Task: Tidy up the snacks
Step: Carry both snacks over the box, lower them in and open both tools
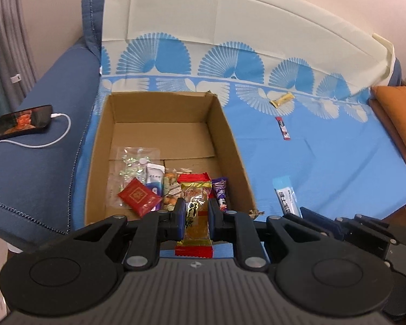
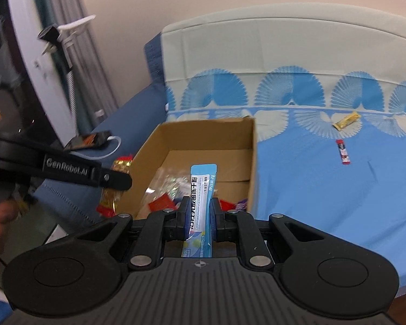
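Note:
An open cardboard box (image 1: 224,124) (image 2: 253,162) sits on a blue cloth. Several snack packets lie in its near end, among them a red packet (image 1: 139,196). My left gripper (image 1: 195,212) is shut on a red-and-gold wrapped cake (image 1: 195,189) over the box's near edge. My right gripper (image 2: 200,214) is shut on a light blue stick sachet (image 2: 201,189), held upright just before the box; the sachet also shows in the left wrist view (image 1: 287,196). A gold bar (image 1: 282,99) (image 2: 346,121) and a red stick (image 1: 283,128) (image 2: 343,152) lie on the cloth to the right.
A phone (image 1: 23,122) on a white cable rests on the blue sofa arm left of the box. An orange cushion (image 1: 398,116) lies at the far right. A small wrapped candy (image 1: 256,212) lies by the box's near right corner.

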Tool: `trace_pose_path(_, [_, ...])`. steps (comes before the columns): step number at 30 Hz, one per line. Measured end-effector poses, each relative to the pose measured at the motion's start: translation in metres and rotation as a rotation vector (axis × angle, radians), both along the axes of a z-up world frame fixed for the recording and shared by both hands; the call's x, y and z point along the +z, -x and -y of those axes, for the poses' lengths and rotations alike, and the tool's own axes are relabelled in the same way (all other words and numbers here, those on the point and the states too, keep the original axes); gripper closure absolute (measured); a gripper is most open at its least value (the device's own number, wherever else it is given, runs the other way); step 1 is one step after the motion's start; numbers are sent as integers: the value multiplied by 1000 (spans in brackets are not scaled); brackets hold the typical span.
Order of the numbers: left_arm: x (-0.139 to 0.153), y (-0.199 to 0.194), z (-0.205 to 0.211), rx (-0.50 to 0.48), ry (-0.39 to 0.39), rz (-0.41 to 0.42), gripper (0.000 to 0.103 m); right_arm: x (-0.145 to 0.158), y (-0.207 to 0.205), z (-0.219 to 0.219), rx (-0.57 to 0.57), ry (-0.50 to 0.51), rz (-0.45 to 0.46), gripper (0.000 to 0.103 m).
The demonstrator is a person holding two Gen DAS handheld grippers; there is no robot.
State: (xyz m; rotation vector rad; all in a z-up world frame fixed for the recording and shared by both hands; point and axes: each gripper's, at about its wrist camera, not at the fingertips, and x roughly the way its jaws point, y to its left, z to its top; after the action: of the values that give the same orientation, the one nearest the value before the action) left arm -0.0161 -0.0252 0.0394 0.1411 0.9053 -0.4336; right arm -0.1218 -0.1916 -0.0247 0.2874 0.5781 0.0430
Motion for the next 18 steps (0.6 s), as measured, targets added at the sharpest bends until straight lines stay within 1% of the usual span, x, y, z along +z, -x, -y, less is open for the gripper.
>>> trace_pose_path(4, [2, 1, -9, 9, 15, 10, 85, 4, 3, -10, 15, 33, 3, 87])
trace_pose_path(12, [-2, -8, -11, 16, 19, 5, 85, 1, -4, -16, 27, 51, -25, 87])
trace_pose_path(18, [-8, -28, -14, 40, 11, -7, 85, -2, -20, -17, 43, 60, -47, 87])
